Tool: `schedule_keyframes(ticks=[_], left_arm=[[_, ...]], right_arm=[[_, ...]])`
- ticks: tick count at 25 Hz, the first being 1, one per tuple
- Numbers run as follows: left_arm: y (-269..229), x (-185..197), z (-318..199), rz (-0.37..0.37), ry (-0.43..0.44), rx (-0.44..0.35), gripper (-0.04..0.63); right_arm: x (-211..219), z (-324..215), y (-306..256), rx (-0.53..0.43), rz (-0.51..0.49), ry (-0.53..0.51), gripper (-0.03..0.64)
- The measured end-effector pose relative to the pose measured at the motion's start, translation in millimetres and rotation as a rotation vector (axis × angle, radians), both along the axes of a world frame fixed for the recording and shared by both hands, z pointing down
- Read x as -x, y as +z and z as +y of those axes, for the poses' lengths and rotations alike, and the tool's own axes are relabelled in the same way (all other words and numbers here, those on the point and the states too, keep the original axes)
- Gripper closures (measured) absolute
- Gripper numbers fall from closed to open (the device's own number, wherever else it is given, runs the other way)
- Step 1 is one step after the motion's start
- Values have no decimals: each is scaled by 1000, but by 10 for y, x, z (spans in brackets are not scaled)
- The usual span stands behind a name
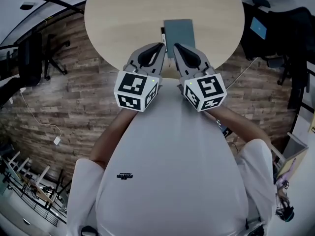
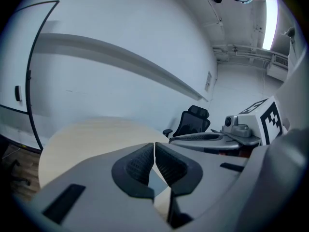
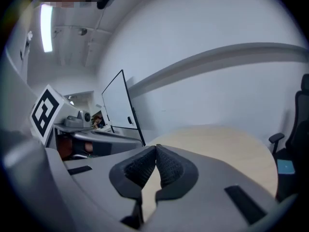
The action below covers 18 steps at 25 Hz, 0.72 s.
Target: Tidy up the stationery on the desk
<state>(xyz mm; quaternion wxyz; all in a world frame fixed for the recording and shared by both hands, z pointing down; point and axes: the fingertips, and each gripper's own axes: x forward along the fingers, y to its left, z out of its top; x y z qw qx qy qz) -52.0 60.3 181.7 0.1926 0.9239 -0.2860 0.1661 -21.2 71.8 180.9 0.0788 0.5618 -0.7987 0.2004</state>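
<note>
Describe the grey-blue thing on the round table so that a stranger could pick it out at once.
Find the round pale wooden table standing on the wood-plank floor. Near its edge closest to the person lies a flat, rectangular grey-blue notebook, or something like one. It is the only broad, coloured thing on the tabletop, with just a slim dark item along its left edge.

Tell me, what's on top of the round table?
A grey-blue notebook lies on the round table, a thin dark thing at its left edge. The shut left claw and right claw cover its near end, so anything there is hidden.
</note>
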Motion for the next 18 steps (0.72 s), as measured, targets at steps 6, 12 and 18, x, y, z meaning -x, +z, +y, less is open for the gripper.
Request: schedule_keyframes(ticks=[6, 12, 18], left_arm=[[41, -11, 75, 18, -8, 24, 568], [43, -20, 151, 27, -23, 35, 568], [88, -66, 151, 26, -22, 68, 568]], right_arm=[[-34, 122, 1, -15, 32, 23, 583], [-135, 239, 18, 6, 9, 79, 583], [-115, 266, 1, 14, 35, 77, 583]])
